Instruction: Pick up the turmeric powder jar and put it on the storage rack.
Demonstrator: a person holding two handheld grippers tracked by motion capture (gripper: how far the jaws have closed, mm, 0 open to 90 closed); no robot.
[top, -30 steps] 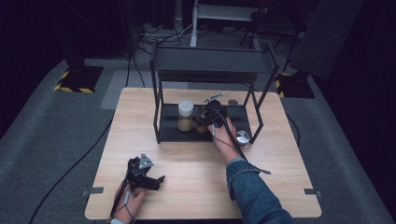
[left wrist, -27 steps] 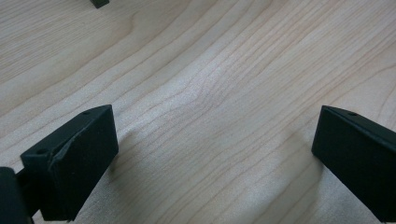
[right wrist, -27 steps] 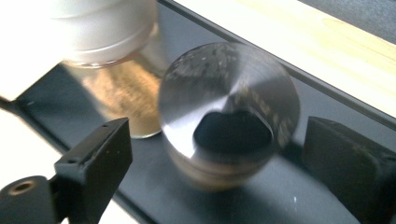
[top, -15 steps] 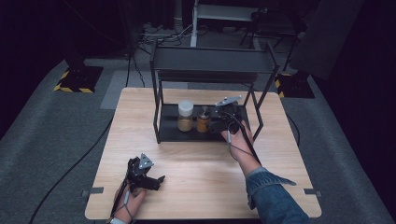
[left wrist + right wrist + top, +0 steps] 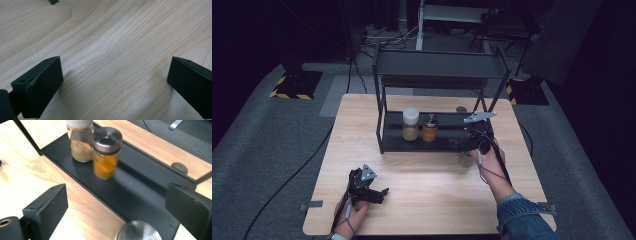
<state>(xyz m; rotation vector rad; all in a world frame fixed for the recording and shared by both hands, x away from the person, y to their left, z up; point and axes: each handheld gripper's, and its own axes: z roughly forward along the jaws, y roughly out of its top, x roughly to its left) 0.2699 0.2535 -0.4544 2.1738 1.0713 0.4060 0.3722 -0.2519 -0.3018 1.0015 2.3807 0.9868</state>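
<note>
A black two-tier rack (image 5: 437, 145) stands on the wooden table (image 5: 422, 210). On its lower shelf (image 5: 142, 195) a white-lidded jar of tan powder (image 5: 410, 124) (image 5: 80, 141) stands beside a metal-lidded jar of orange powder (image 5: 430, 128) (image 5: 106, 153). My right gripper (image 5: 468, 145) (image 5: 116, 195) hovers at the shelf's right front. It is open, its jaws have just been opening, and they grip nothing. A third jar's silver lid (image 5: 465, 160) (image 5: 138, 232) sits low between them, untouched. My left gripper (image 5: 378, 192) (image 5: 115, 80) rests open on bare wood near the front left.
A small round grey disc (image 5: 461, 109) (image 5: 179, 167) lies on the table behind the rack. The rack's upper tier (image 5: 439, 65) overhangs the jars. A cable trails from each gripper. Grey carpet and cables surround the table.
My right gripper let go of the orange jar on the lower shelf and drew back to the right, toward the person. The left gripper stayed put.
</note>
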